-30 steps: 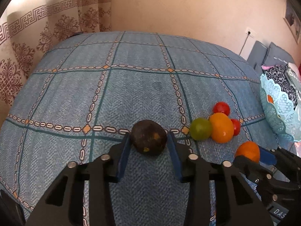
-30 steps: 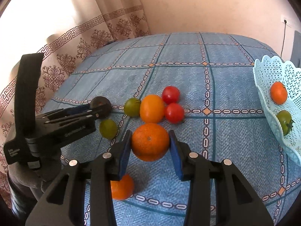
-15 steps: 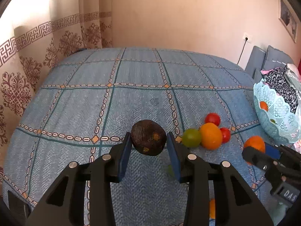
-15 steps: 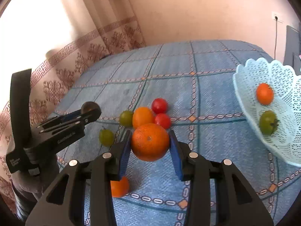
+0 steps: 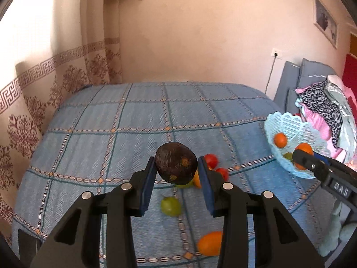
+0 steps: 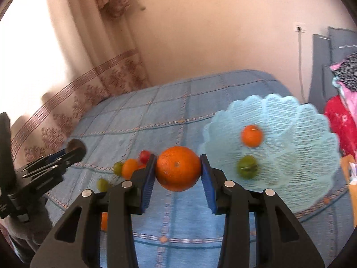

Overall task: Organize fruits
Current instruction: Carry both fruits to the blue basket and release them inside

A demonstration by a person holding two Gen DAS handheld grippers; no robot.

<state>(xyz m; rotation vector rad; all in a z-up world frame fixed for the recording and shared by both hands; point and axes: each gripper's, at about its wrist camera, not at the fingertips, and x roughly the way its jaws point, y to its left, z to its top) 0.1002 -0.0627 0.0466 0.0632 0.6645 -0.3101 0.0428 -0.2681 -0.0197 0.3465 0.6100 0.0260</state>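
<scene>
Your left gripper clamps the dark fruit above open blue bedcover; curtain borders its left edge. Your right gripper clamps the orange beside the lace basket, holding a small orange fruit and green fruit.

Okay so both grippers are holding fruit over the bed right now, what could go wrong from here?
1. The dark fruit sits at the very tips of the left gripper; it might slip and fall onto the fruits below.
2. The basket rests on soft bedding; dropping the orange from the right gripper could tip it.
</scene>
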